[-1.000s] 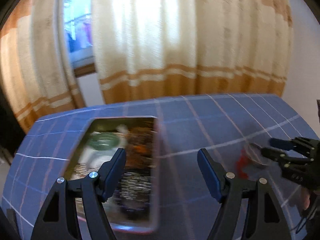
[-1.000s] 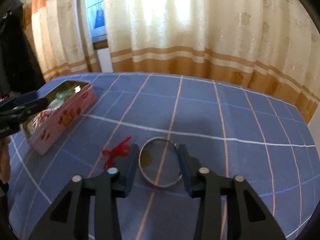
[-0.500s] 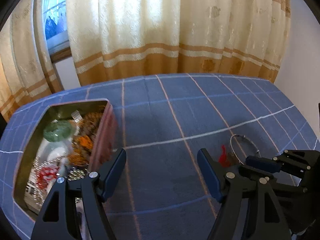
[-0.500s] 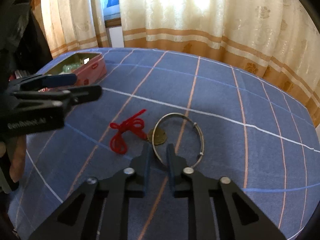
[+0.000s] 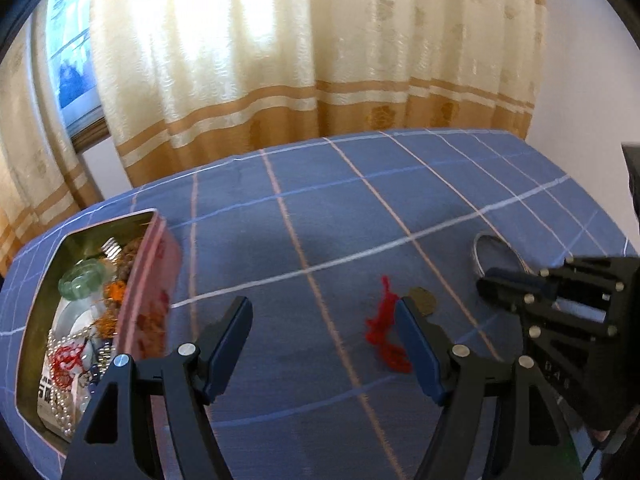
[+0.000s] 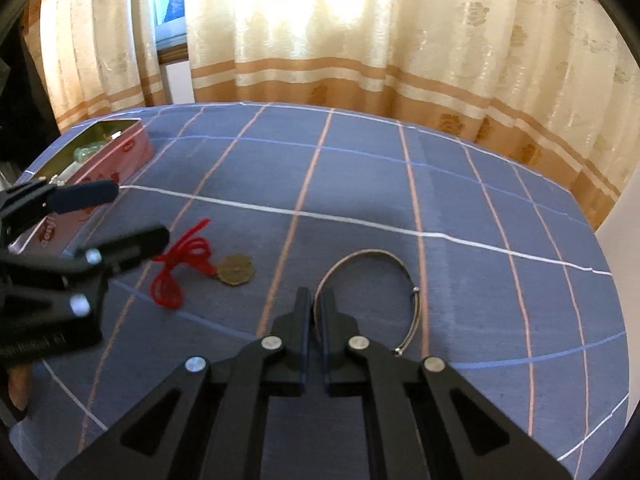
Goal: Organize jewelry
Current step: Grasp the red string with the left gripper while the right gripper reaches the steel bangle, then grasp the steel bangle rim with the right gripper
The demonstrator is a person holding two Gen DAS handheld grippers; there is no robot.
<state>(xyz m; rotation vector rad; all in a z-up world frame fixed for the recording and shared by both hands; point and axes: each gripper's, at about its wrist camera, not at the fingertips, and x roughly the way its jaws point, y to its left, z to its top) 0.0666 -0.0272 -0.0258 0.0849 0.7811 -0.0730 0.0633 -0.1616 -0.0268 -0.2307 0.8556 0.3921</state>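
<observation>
Right gripper [image 6: 315, 304] low over the blue checked surface [image 6: 360, 184], jaws clamped on the near-left rim of a thin silver bangle [image 6: 414, 292]; rest of the bangle lying flat ahead and to the right of the jaws. Just left of the bangle, apart from it, a bronze coin pendant [image 6: 236, 269] on a tangled red cord [image 6: 180, 264]. Left gripper [image 5: 322, 320] hanging above the same surface with jaws wide apart, holding nothing; red cord [image 5: 386, 332] and coin pendant [image 5: 424, 300] just beside its right finger. Far left, an open pink tin [image 5: 150, 292] with a gold-coloured inside, filled with a green jade bangle [image 5: 82, 282], white pearl strands [image 5: 64, 400], red beads and orange-brown pieces. Beyond the surface, cream curtains [image 6: 360, 40] with tan bands, a window strip between them
</observation>
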